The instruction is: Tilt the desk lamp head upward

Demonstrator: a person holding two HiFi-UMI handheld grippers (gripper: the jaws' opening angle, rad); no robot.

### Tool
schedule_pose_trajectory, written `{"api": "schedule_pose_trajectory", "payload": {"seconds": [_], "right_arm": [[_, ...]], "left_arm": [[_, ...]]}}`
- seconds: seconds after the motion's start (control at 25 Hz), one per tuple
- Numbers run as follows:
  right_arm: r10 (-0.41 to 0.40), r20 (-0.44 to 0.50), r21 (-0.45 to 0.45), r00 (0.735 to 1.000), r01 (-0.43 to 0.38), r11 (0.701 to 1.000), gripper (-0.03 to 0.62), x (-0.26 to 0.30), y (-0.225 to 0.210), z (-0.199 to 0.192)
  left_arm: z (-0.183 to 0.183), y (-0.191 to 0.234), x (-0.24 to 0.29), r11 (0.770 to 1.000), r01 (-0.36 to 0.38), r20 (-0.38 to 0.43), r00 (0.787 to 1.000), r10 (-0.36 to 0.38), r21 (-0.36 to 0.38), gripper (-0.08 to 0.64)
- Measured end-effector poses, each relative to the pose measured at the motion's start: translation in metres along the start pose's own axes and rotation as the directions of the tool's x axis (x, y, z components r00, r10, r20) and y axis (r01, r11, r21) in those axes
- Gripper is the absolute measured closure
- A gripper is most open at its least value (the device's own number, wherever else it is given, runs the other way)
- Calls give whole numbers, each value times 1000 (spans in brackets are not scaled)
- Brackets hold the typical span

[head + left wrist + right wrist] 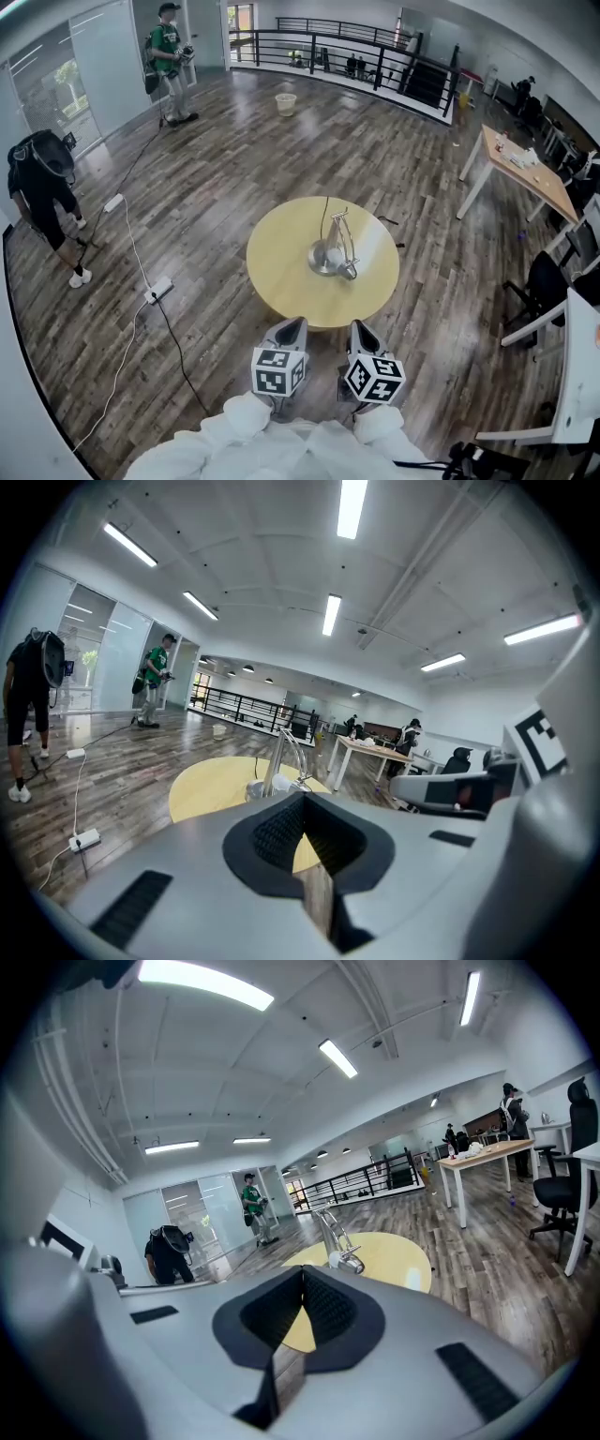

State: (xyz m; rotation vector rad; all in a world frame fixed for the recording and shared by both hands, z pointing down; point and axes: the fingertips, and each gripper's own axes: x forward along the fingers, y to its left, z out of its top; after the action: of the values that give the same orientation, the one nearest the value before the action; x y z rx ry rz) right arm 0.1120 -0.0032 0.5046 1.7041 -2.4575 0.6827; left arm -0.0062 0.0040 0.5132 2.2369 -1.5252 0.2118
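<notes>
Desk lamp (334, 253) ahead, apart from left gripper (296, 323) and right gripper (358, 327); both closed, empty.

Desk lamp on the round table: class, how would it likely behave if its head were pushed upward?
The desk lamp looks like shiny metal: probably rigid, slippery to grip. Its tall thin arms stand on a small round base, so a push might tip or slide it on the smooth table.

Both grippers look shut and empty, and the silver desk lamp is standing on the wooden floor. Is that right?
Not quite. The head view shows the desk lamp standing on the round yellow table instead. The left gripper and right gripper are indeed shut and empty.
</notes>
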Motion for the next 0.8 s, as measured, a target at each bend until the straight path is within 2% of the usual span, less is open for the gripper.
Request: {"api": "schedule_pose_trajectory", "payload": {"seconds": [0.44,0.8], "right_arm": [[-29,-35,24,999,30,999,578,16,-29,-5],[-94,-11,75,996,94,993,578,46,-63,6]], "left_arm": [[-1,12,28,1000,-22,-31,999,21,-15,558],[25,26,76,999,2,-31,1000,0,35,558]]}}
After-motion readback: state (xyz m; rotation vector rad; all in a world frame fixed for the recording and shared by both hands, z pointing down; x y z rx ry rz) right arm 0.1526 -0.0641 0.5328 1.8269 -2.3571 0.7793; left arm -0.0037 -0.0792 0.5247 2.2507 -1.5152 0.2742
